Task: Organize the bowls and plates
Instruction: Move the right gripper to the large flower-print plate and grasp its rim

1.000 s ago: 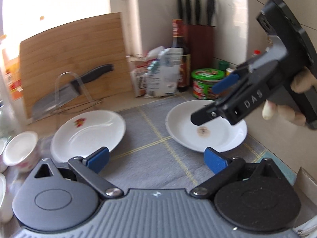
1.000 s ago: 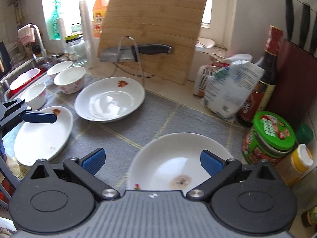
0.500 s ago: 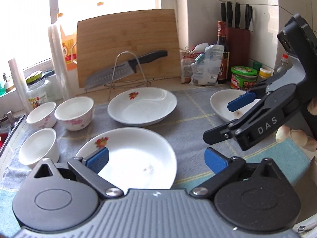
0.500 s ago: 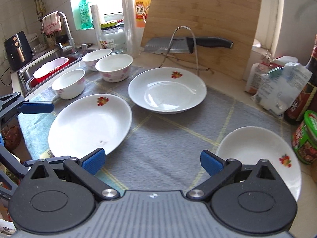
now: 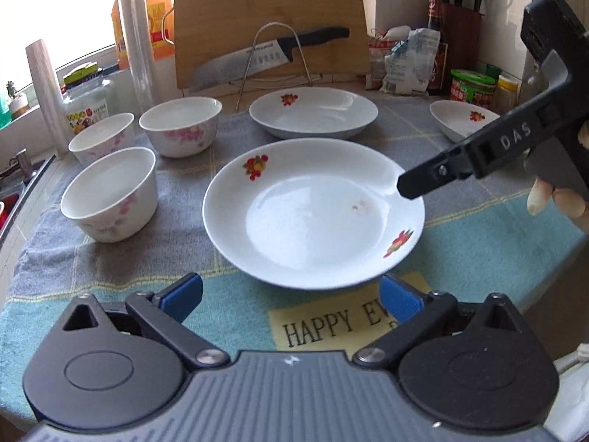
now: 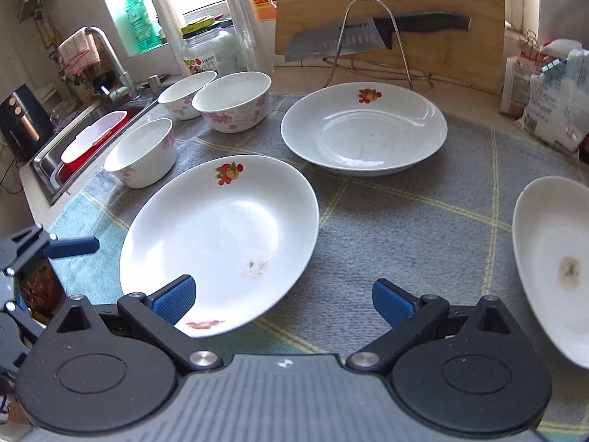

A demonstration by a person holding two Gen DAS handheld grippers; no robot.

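A white near plate (image 5: pixel 313 213) with red fruit prints on its rim lies flat on a grey and teal cloth (image 5: pixel 176 202) that covers the counter. It sits in front of both our tools, nearest to us of all the dishes. Behind it, towards the wall, lies a second plate (image 5: pixel 313 112) of the same kind, apart from the first. A third plate (image 6: pixel 552 265) lies well off to our right, with a brown stain in its middle.

To the left of the near plate stand three white bowls with pink flowers: a front bowl (image 5: pixel 110 191), a middle bowl (image 5: pixel 180 125) and a back bowl (image 5: pixel 101 138), close together near the sink (image 6: pixel 84 140).

Our left gripper (image 5: pixel 291 294) hangs just before the near edge of the near plate, its blue pads spread wide and holding nothing. Our right gripper (image 6: pixel 283 298) hangs over the plate's right side, its pads also wide apart and empty. In the left wrist view one black finger of the right gripper reaches over the plate's right rim; whether it touches we cannot tell.

Against the back wall leans a wooden cutting board (image 5: pixel 268 18), with a knife (image 5: pixel 272 55) resting on a wire stand (image 5: pixel 272 55) before it.
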